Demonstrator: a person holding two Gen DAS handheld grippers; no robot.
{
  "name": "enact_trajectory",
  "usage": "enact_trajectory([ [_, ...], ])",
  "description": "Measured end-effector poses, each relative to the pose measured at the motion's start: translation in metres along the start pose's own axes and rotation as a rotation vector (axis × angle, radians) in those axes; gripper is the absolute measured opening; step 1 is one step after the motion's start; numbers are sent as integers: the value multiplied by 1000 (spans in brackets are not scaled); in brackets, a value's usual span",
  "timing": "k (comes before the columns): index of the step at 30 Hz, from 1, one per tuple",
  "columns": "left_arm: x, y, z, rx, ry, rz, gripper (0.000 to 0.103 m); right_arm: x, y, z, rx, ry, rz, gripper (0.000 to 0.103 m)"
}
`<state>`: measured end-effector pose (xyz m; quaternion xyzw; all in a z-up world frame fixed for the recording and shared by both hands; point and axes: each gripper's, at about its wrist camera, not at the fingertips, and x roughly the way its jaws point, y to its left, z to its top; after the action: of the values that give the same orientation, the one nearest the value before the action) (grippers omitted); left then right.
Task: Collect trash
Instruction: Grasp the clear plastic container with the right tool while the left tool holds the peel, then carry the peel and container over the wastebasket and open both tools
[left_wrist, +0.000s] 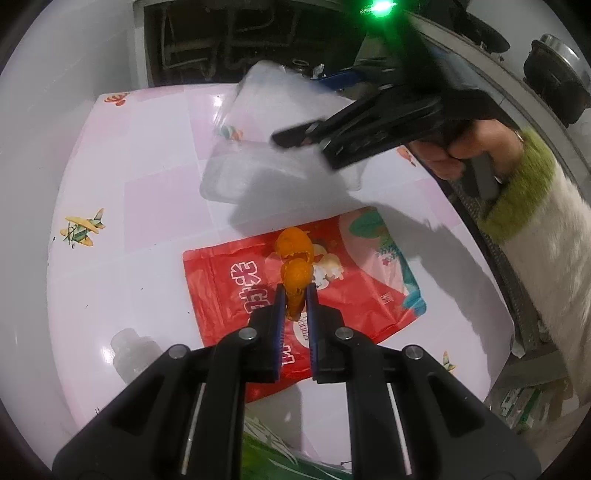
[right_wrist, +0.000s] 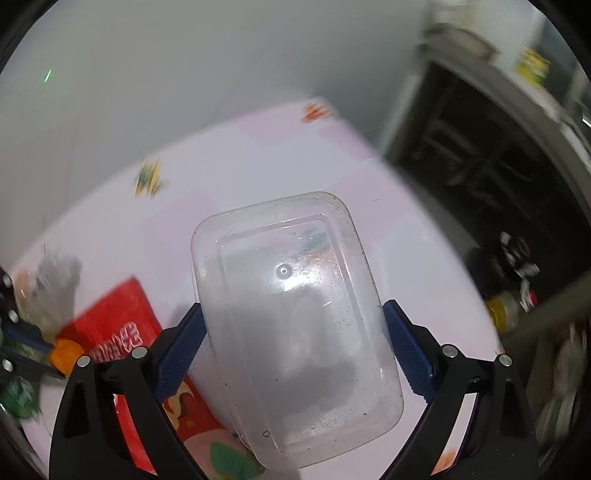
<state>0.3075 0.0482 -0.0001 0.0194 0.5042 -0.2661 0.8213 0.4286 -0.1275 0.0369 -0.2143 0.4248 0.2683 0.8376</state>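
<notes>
My left gripper (left_wrist: 295, 293) is shut on a piece of orange peel (left_wrist: 295, 280) and holds it just above a red snack bag (left_wrist: 332, 299) that lies flat on the table. A second orange peel piece (left_wrist: 295, 242) lies on the bag. My right gripper (right_wrist: 291, 314) is shut on a clear plastic food container (right_wrist: 295, 325), its blue pads pressing both long sides, and holds it above the table. From the left wrist view the right gripper (left_wrist: 295, 138) and container (left_wrist: 273, 147) hover over the table's far half. The red bag (right_wrist: 118, 321) also shows in the right wrist view.
The table (left_wrist: 147, 184) has a pink-and-white checked cloth with airplane prints. A small clear bottle (left_wrist: 133, 354) stands near its front left. Green packaging (left_wrist: 266, 443) lies under my left gripper. A dark shelf (right_wrist: 480, 155) and cookware stand beyond the table.
</notes>
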Motion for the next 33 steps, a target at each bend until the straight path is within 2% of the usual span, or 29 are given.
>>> enact_trajectory([
  [4,-9,-7,-1,-2,-27,-6,9,-52,-17,-21,161,-108,-37,91],
  [6,-12,-13,-2,8,-40,-8,9,-85,-18,-44,252,-155,-62,91],
  [15,-20,-57,-6,82,-71,-70,9,-185,6,-150,560,-253,-175,91],
  [19,-19,-88,-9,136,-64,-98,9,-214,12,-200,713,-287,-174,91],
  [24,-12,-132,-13,209,-47,-146,9,-230,17,-265,888,-319,-149,91],
  [29,4,-177,-16,270,-17,-202,9,-248,19,-338,1069,-334,-178,91],
  [33,16,-220,-15,321,14,-258,9,-274,16,-403,1227,-369,-262,91],
])
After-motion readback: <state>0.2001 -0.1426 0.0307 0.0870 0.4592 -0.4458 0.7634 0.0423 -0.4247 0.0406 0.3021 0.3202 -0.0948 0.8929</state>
